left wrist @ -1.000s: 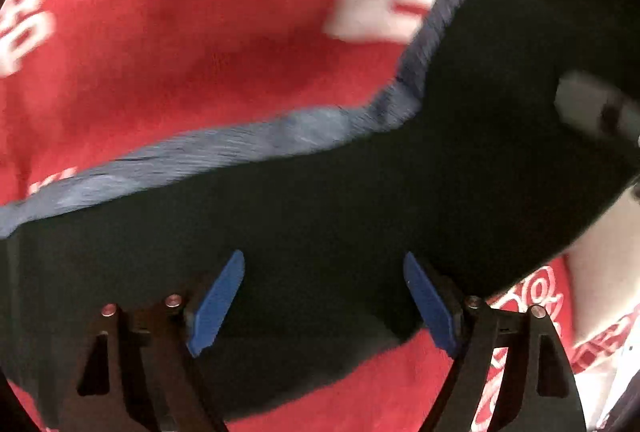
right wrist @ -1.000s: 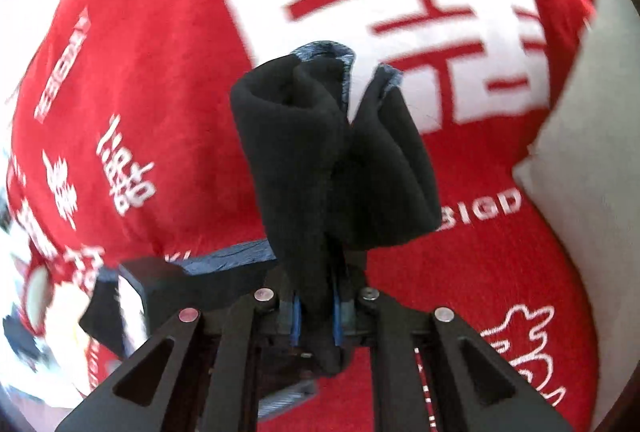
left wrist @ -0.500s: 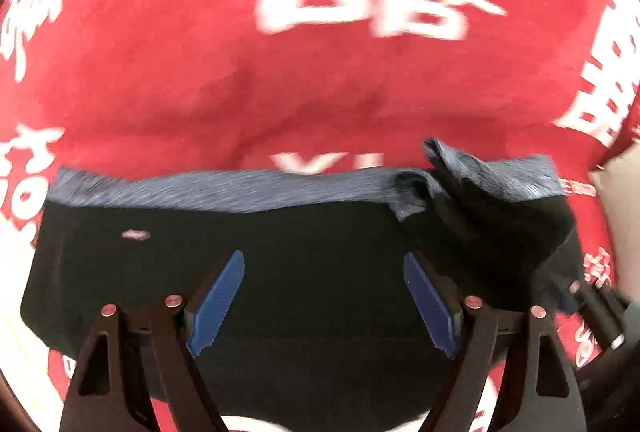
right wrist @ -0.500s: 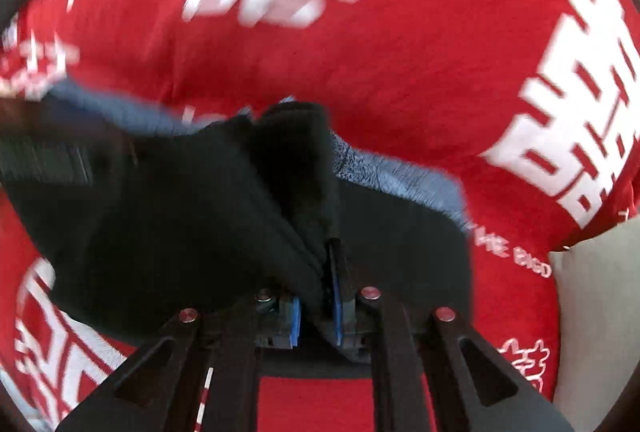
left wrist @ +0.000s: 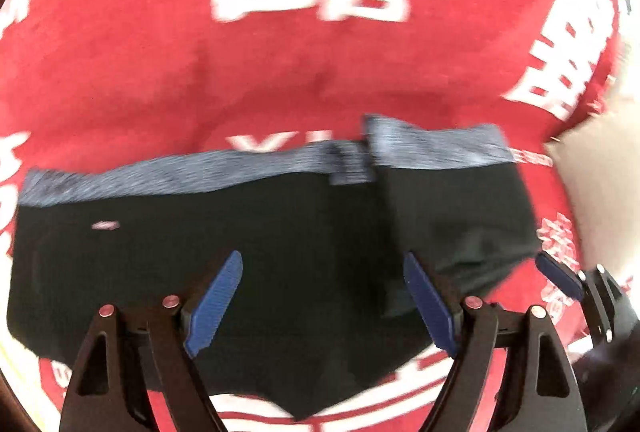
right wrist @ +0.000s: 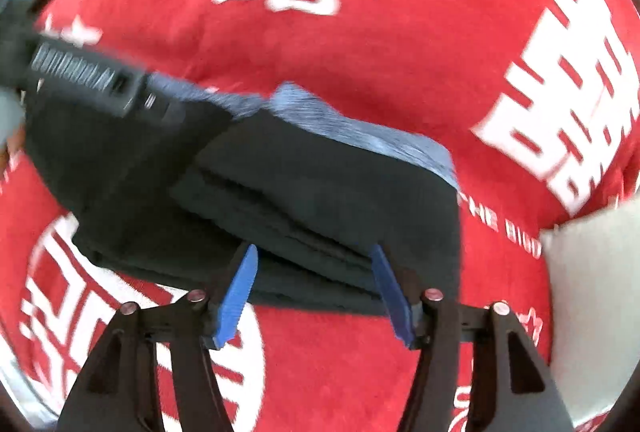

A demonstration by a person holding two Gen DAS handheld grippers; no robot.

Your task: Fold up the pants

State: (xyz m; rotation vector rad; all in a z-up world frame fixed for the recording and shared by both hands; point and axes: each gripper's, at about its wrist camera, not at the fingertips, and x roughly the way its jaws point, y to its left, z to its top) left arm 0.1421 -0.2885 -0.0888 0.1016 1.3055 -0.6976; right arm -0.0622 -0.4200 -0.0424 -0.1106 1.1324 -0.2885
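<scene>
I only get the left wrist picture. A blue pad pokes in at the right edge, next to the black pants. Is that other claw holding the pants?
Observer: No. In the right wrist view the right gripper stands open. Its jaws have just been opening, and the folded edge of the pants lies loose between the pads.
Operator: Does that fold look neat from there?
Observer: Fairly. Several stacked layers show along the near edge, and the folded flap runs up to the grey-blue waistband on its far side.
</scene>
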